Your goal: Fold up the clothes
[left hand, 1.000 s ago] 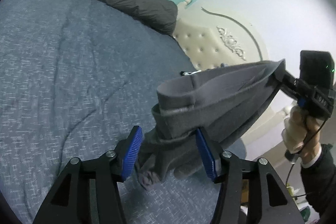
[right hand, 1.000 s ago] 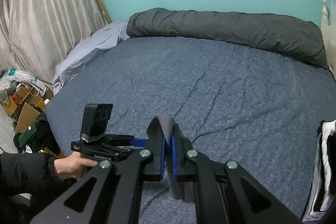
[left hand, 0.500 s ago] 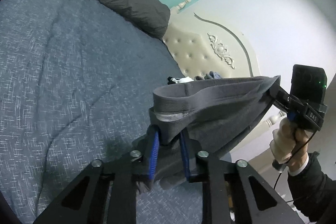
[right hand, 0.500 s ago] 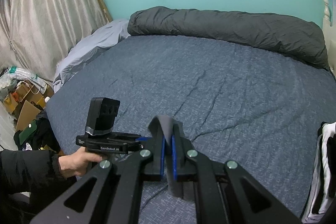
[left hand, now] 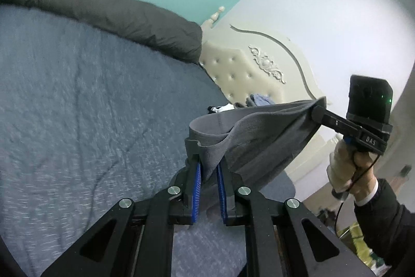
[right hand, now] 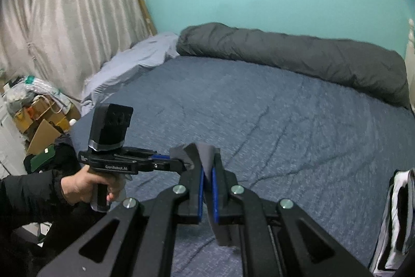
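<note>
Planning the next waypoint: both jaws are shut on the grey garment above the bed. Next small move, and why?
Probably lower both together to the blue bedspread: the grey garment hangs stretched between left gripper and right gripper, off the bed, nothing folded yet.

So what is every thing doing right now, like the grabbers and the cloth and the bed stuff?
Left gripper: shut on the gray garment.
Right gripper: shut on the gray garment.
Gray garment: held up above the bed, stretched between both grippers.
Blue bedspread: spread flat, lightly creased.
Dark duvet: rolled up along the far edge.
Curtain: drawn shut.
</note>
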A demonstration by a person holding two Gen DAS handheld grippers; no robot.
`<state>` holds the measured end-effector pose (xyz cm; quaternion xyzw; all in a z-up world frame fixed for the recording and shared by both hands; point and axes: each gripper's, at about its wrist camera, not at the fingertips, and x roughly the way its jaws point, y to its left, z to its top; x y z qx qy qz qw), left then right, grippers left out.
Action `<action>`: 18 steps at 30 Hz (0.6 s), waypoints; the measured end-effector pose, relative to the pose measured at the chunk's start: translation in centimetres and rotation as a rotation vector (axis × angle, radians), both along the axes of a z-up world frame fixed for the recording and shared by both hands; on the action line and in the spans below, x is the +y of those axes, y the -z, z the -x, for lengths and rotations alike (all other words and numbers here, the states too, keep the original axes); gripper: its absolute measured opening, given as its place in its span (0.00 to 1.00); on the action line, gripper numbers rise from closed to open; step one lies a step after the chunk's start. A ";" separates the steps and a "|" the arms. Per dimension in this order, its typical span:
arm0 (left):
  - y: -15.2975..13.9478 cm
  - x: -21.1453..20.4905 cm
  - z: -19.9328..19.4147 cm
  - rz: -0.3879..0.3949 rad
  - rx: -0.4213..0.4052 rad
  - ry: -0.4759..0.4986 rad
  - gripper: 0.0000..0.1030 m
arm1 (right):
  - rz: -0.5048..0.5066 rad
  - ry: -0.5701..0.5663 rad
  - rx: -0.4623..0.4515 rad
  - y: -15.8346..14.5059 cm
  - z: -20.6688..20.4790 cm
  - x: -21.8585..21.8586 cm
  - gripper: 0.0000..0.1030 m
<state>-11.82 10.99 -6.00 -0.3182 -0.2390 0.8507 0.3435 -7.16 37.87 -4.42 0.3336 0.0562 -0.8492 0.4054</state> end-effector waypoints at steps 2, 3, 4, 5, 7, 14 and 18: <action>-1.4 -0.4 -1.1 0.019 0.013 0.003 0.12 | 0.021 -0.015 0.005 -1.0 -1.0 0.1 0.05; -2.1 -0.7 -1.7 0.027 0.015 0.003 0.12 | 0.034 -0.019 0.003 -1.4 -1.3 0.1 0.05; -2.6 -1.0 -2.1 0.029 0.016 0.004 0.12 | 0.046 -0.022 0.000 -1.7 -1.5 0.2 0.05; -2.9 -1.2 -2.3 0.035 0.014 0.004 0.12 | 0.058 -0.024 -0.004 -1.8 -1.6 0.2 0.05; -3.3 -1.6 -2.4 0.053 0.006 0.004 0.12 | 0.066 -0.024 -0.015 -1.6 -1.2 0.2 0.05; 2.9 -1.1 2.4 0.143 -0.160 0.013 0.12 | 0.046 0.033 -0.167 6.5 4.1 0.5 0.05; 9.3 0.2 6.9 0.200 -0.281 0.031 0.12 | 0.007 0.100 -0.271 14.4 8.9 1.1 0.05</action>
